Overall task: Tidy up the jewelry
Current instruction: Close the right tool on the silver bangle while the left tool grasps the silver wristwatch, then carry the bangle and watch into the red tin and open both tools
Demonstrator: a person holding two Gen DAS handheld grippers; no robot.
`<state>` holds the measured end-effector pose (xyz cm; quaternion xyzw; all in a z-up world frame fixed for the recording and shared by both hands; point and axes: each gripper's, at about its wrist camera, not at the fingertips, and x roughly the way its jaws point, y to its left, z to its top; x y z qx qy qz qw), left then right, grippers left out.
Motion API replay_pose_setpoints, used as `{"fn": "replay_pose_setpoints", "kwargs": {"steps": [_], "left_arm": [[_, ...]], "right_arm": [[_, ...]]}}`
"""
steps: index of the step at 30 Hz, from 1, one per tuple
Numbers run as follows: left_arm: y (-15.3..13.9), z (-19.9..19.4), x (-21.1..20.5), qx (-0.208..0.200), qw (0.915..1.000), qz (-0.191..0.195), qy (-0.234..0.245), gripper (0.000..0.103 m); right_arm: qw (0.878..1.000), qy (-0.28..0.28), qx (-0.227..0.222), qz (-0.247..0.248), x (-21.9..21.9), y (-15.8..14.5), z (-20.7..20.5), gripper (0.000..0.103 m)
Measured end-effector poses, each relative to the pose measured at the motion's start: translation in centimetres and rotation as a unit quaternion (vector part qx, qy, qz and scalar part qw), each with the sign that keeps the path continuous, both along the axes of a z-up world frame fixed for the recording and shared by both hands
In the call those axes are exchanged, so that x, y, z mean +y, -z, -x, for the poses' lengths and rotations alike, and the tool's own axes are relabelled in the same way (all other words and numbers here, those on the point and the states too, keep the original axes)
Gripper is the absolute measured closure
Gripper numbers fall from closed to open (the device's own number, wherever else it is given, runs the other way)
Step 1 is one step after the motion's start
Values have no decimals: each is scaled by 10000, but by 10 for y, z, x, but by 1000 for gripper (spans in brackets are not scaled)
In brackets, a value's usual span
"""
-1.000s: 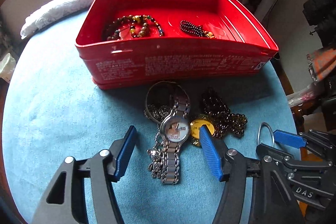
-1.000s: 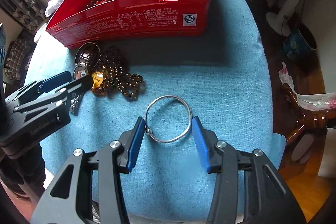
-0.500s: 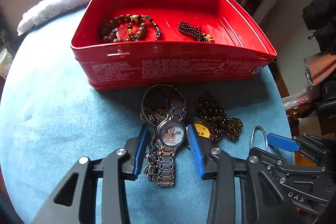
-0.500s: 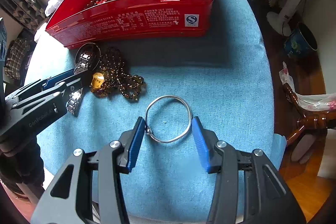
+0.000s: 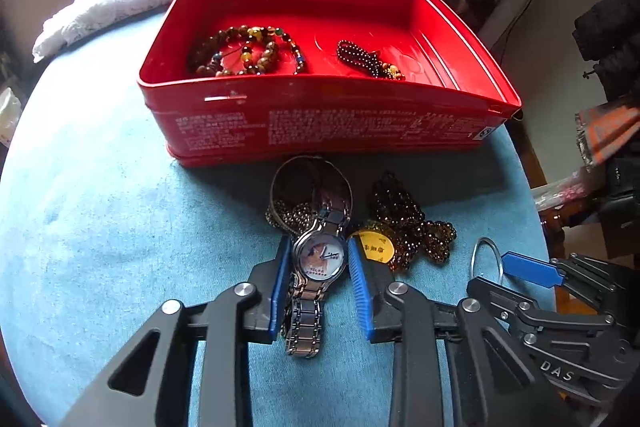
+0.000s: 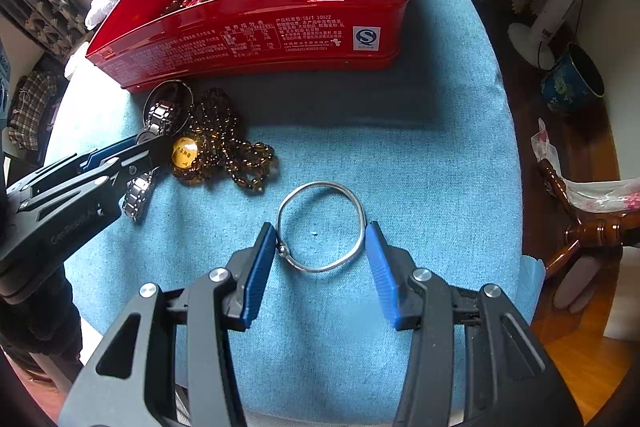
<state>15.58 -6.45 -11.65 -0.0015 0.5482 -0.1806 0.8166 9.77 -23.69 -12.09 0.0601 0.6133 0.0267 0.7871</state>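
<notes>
The left gripper (image 5: 319, 265) is clamping the wristwatch (image 5: 319, 259) on the blue cloth (image 5: 120, 227); the right gripper (image 6: 320, 247) is bracketing the silver bangle (image 6: 320, 226), left pad touching. An amber bead necklace (image 5: 412, 223) is lying beside the watch, before the red tin (image 5: 320, 123).

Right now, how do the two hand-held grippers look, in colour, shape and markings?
Both are alike. The left hand-held gripper and the right hand-held gripper each have black linkage arms with triangular cut-outs, silver round pivot pins, and flat, ribbed blue finger pads. In the left view, the right one's side shows raised letters "DAS". No cables or sleeves are visible.
</notes>
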Motion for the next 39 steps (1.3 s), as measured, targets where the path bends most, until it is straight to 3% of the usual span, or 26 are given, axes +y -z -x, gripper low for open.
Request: {"fn": "replay_pose_setpoints", "kwargs": {"steps": [17, 39], "left_arm": [[-26, 26, 18, -172, 9997, 180, -59, 75], [-71, 46, 56, -513, 9962, 639, -286, 75]], "right_arm": [[9999, -97, -18, -31, 15, -4, 8, 58], [9990, -128, -404, -104, 9, -39, 24, 59]]}}
